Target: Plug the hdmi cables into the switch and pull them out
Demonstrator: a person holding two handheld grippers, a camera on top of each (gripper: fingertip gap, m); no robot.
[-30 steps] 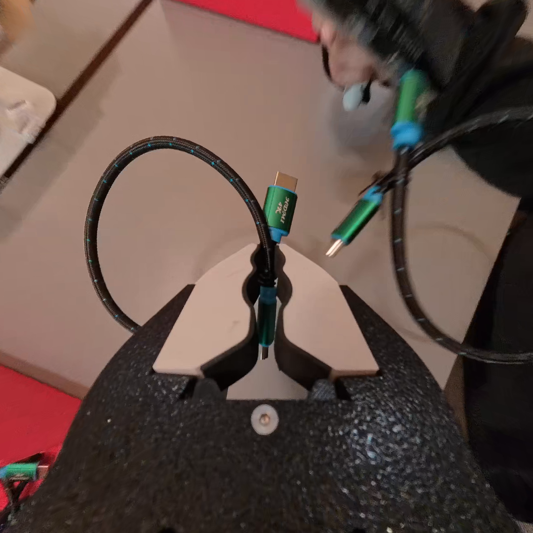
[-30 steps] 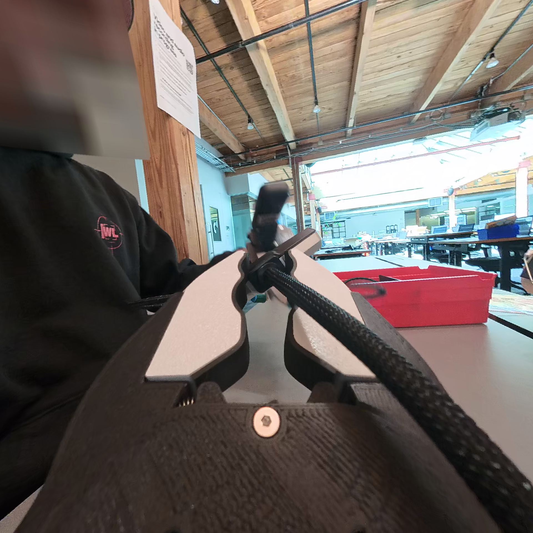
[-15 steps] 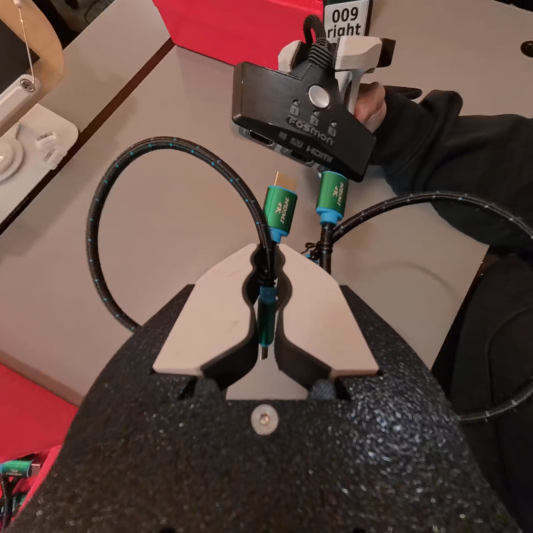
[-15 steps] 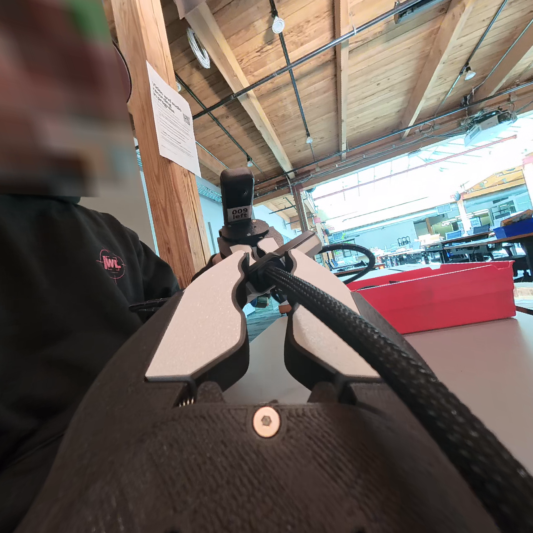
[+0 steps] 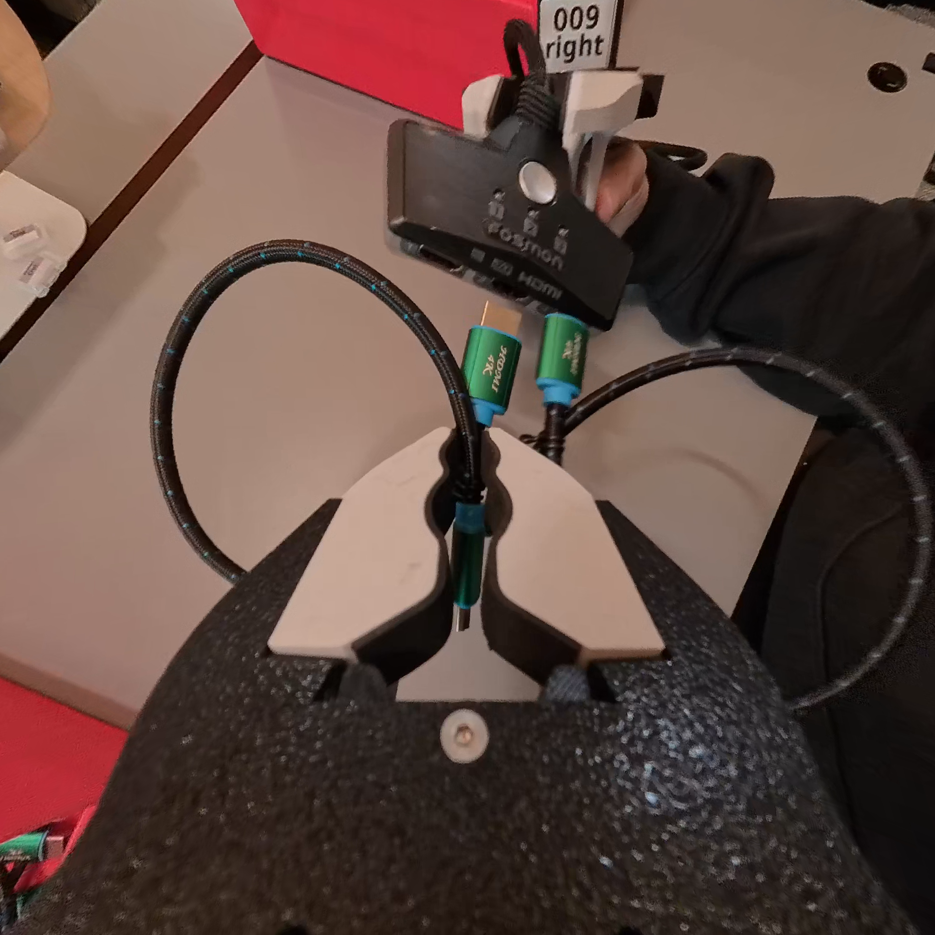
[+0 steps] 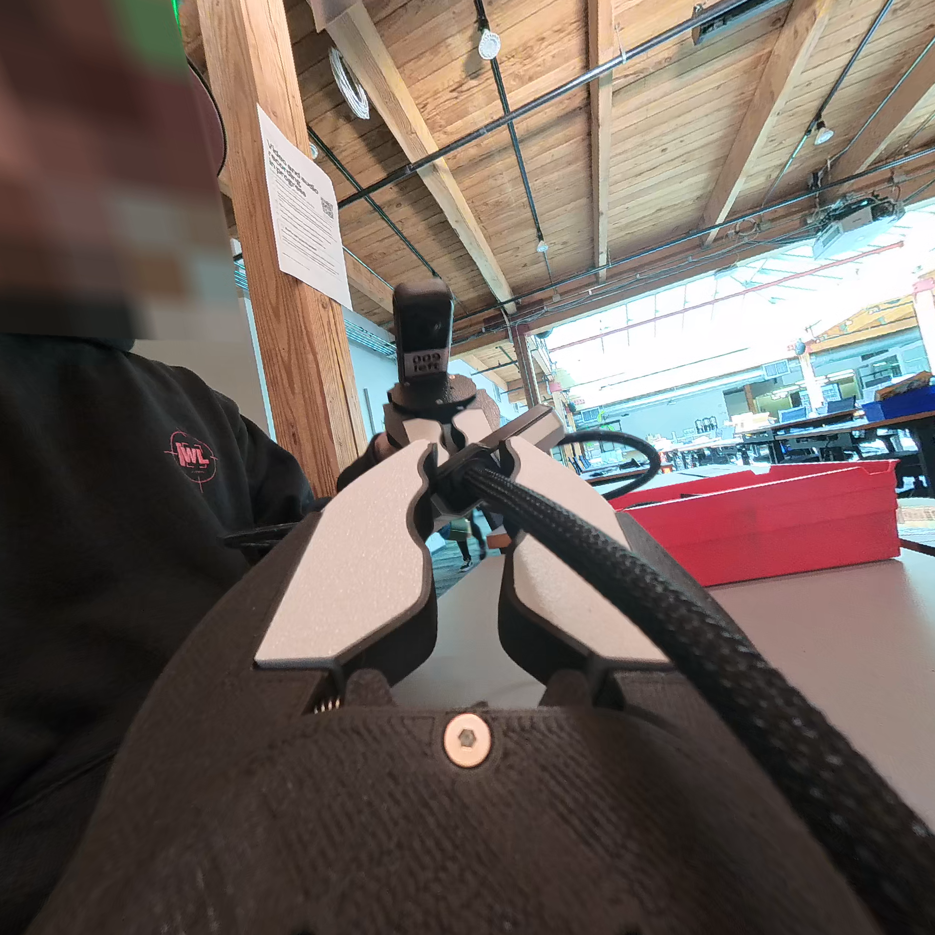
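Observation:
In the left wrist view my left gripper [image 5: 470, 448] is shut on a black braided HDMI cable [image 5: 167, 405] just below its green plug [image 5: 493, 364]. The plug points up, its gold tip just short of the middle port of the black switch [image 5: 485, 202]. The cable's other green plug [image 5: 468, 566] hangs between my fingers. A second green plug [image 5: 561, 354] sits in the switch's right port. My right gripper [image 5: 536, 101] is shut on the switch's neck, holding it above the table. In the right wrist view, the right gripper [image 6: 470, 455] clamps the switch's tail cable [image 6: 632, 582], with the left gripper [image 6: 440, 430] just beyond.
A red bin [image 5: 379, 50] stands on the grey table [image 5: 303, 177] behind the switch; it also shows in the right wrist view [image 6: 759, 521]. A person's black sleeve [image 5: 759, 278] lies at the right. Another red bin with a green plug [image 5: 30, 855] is at lower left.
The right gripper has brought the switch in front of my left gripper with one plug seated in it. The gap between my held plug's tip and the middle port has narrowed.

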